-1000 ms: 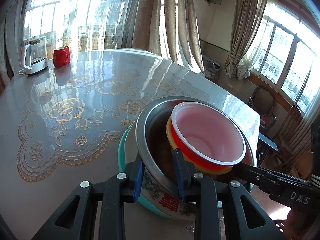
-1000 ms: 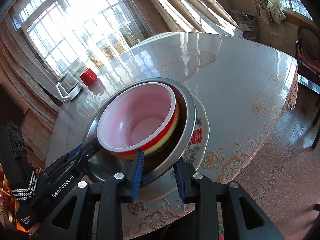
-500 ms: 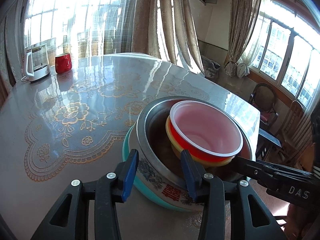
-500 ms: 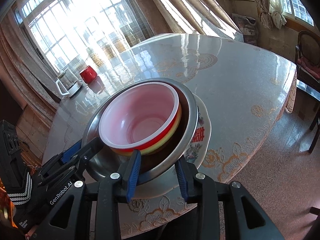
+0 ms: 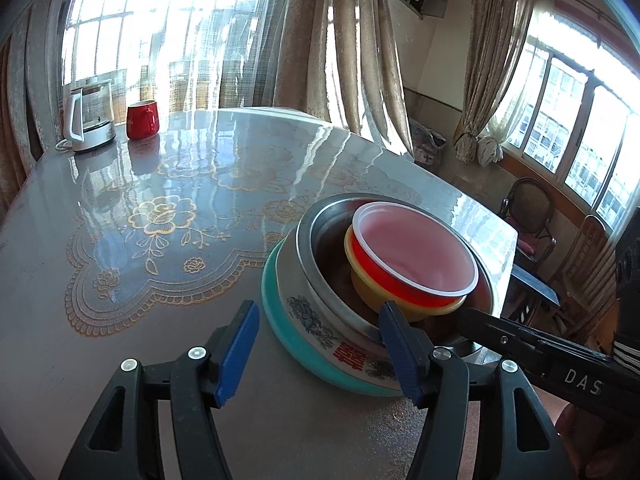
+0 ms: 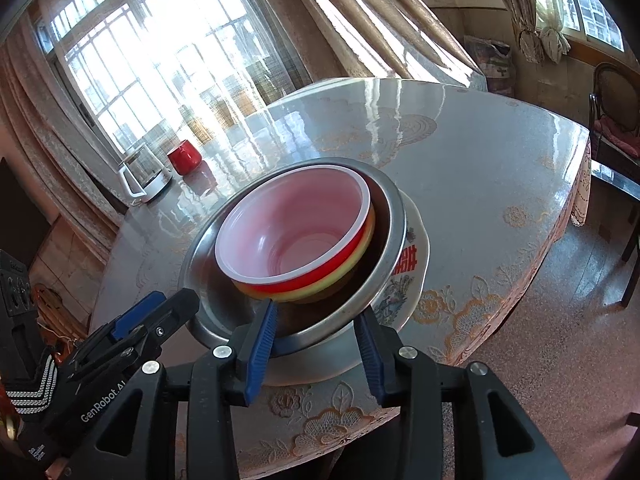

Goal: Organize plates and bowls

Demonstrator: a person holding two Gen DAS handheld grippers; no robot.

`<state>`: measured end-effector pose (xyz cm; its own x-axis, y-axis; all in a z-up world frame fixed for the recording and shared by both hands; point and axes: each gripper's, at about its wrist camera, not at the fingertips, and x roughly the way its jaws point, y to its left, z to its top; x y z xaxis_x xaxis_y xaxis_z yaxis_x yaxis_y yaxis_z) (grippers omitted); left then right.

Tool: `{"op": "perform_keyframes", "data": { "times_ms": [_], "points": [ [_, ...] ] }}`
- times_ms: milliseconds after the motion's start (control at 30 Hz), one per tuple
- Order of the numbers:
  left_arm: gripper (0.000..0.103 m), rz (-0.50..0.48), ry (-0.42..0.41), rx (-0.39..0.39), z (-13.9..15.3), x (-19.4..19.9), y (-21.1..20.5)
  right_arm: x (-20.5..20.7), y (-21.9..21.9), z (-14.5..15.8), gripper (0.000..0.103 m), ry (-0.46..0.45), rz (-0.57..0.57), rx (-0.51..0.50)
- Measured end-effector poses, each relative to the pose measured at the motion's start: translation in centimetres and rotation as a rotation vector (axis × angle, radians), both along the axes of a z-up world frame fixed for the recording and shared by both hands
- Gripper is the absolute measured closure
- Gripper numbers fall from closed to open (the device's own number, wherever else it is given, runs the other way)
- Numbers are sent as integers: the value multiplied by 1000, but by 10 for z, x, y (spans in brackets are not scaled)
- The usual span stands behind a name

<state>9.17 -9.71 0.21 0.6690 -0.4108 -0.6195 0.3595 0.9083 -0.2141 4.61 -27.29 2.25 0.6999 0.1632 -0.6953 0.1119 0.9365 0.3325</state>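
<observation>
My left gripper (image 5: 316, 340) has its jaws opening, wide apart, the stack's near rim between them with neither blue pad pressing on it. My right gripper (image 6: 316, 336) is opening too; the steel bowl's (image 6: 384, 280) rim sits between its pads, and I cannot quite tell whether the right pad grazes it. The side of the left gripper reads "GenRobot.AI" in the right view; the other tool's arm reads "DAS" in the left view.

The stack stands near the table's (image 5: 160, 280) right edge: a teal plate (image 5: 280, 320) at the bottom, a floral plate (image 5: 316, 328) with a red double-happiness character, the steel bowl, then a yellow bowl (image 5: 372, 288) and a red bowl (image 5: 412, 248) nested inside.

At the far left corner stand a kettle (image 5: 88, 120) and a red mug (image 5: 142, 120).
</observation>
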Motion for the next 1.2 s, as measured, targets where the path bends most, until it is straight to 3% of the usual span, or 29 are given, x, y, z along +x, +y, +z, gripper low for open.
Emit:
{"op": "perform_keyframes", "data": {
  "times_ms": [200,433,667,867,1067,1200],
  "points": [
    [34,3,20,0,0,-6,6,-8,0,3,61,-19,-7,8],
    [16,19,30,10,1,-20,14,-29,9,4,60,-84,5,-46],
    [8,42,61,64,-9,-33,20,-48,22,-1,36,-128,6,-121],
    [0,78,81,91,-17,-45,28,-59,29,-5,29,-145,-20,-154],
    [0,92,59,180,-21,-58,26,-69,32,-11,28,-143,-45,-173],
    [0,85,65,194,-26,-66,30,-77,35,-15,24,-141,-80,-185]
  ]
}}
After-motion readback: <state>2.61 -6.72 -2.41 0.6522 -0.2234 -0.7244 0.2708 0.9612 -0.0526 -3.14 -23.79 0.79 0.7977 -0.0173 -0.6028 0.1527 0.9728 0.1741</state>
